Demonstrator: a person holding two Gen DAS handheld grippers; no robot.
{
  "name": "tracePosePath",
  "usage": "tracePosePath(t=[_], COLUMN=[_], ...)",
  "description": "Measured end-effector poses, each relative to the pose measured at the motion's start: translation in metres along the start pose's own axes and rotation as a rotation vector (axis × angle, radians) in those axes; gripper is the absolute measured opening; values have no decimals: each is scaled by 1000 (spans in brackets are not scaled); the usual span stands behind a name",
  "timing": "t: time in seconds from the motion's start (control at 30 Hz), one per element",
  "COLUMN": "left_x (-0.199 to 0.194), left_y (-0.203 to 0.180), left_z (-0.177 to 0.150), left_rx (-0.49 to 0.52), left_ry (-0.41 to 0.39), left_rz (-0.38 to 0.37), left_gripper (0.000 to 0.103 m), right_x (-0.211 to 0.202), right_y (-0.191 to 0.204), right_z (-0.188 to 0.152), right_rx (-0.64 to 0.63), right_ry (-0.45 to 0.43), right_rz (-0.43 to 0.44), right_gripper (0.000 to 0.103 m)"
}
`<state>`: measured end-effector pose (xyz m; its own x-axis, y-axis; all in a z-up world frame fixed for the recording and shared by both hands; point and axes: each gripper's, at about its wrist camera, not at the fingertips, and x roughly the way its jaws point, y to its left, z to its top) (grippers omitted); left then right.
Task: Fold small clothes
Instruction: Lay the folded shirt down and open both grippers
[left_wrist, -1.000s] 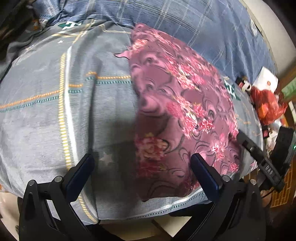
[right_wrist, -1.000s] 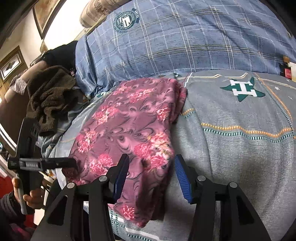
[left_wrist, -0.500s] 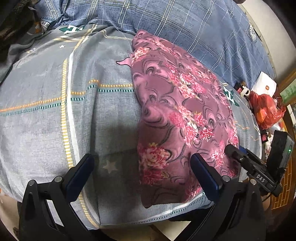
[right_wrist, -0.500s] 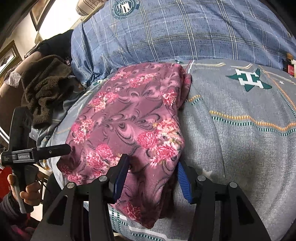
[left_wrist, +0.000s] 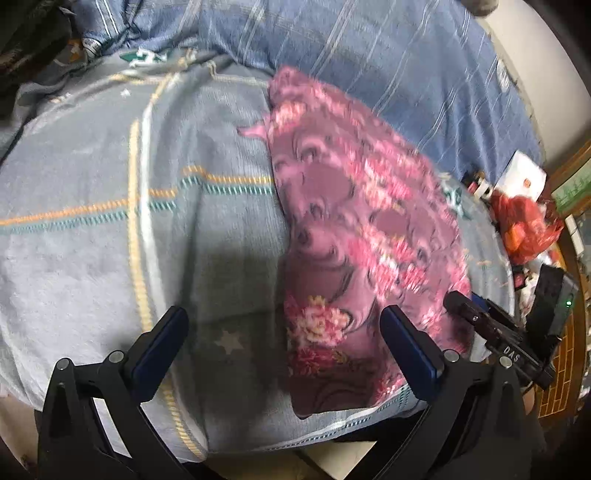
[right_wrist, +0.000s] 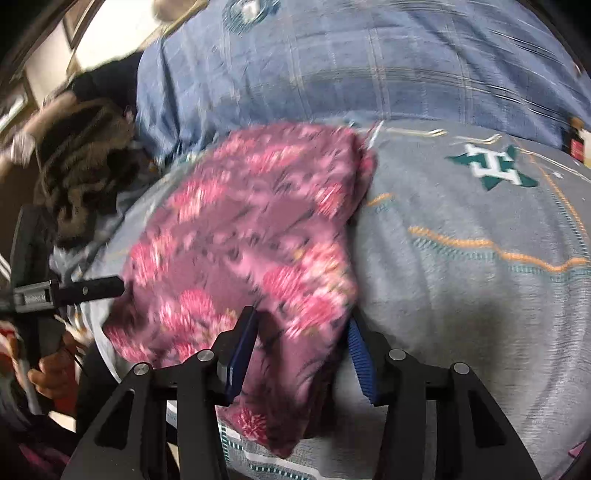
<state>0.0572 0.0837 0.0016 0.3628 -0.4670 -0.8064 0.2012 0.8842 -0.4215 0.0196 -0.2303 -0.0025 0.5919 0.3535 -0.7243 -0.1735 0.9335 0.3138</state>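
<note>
A maroon garment with pink flowers (left_wrist: 362, 236) lies folded lengthwise on a grey blanket (left_wrist: 110, 258). My left gripper (left_wrist: 284, 343) is wide open; its near left edge lies between the fingers, untouched. My right gripper (right_wrist: 299, 354) is open with the garment's near right corner (right_wrist: 295, 369) between its blue pads, neither pad pressing it. The garment fills the middle of the right wrist view (right_wrist: 251, 236). Each gripper shows in the other's view, the right one (left_wrist: 495, 336) and the left one (right_wrist: 66, 291), at opposite sides of the near hem.
A blue plaid cover (left_wrist: 369, 59) lies behind the garment. A brown towel pile (right_wrist: 81, 166) sits at the far left. A red plastic bag (left_wrist: 524, 225) and small boxes stand off the blanket's right side. The blanket's front edge (left_wrist: 332, 428) drops off near me.
My right gripper has pushed forward onto the garment's near corner, so the cloth now sits deep between its pads. My left gripper has shifted slightly; both views are blurred by motion.
</note>
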Motion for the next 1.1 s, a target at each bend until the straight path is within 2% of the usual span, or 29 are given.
tracePosePath(t=[0.07, 0.23, 0.43, 0.57, 0.67, 0.73, 0.8, 0.87, 0.93, 1.1], left_x=[-3, -1, -5, -8, -12, -16, -22, -27, -31, -29], left_y=[5, 9, -3, -13, -21, -30, -41, -52, -62, -92], left_z=[5, 14, 19, 16, 11, 5, -3, -15, -25, -43], left_rx=[-15, -46, 6, 57, 82, 120, 181, 241, 286, 397], left_ry=[-7, 0, -21, -40, -61, -81, -109, -136, -141, -129], left_rz=[-6, -5, 21, 98, 175, 244, 317, 378, 390, 378], left_gripper=[103, 103, 103, 103, 103, 103, 103, 103, 103, 103], right_x=[-8, -11, -17, -15, -14, -17, -24, -38, -53, -76], right_y=[-12, -32, -26, -16, -12, -9, -6, -3, -1, -4], right_z=[4, 2, 3, 8, 13, 18, 22, 21, 19, 8], right_rx=[38, 120, 100, 50, 53, 41, 29, 7, -4, 14], right_ry=[-25, -23, -48, -41, -4, 19, 44, 20, -15, -29], right_rz=[8, 12, -2, -101, -189, -247, -331, -355, -374, -392], right_gripper=[53, 53, 53, 67, 82, 83, 92, 95, 103, 103])
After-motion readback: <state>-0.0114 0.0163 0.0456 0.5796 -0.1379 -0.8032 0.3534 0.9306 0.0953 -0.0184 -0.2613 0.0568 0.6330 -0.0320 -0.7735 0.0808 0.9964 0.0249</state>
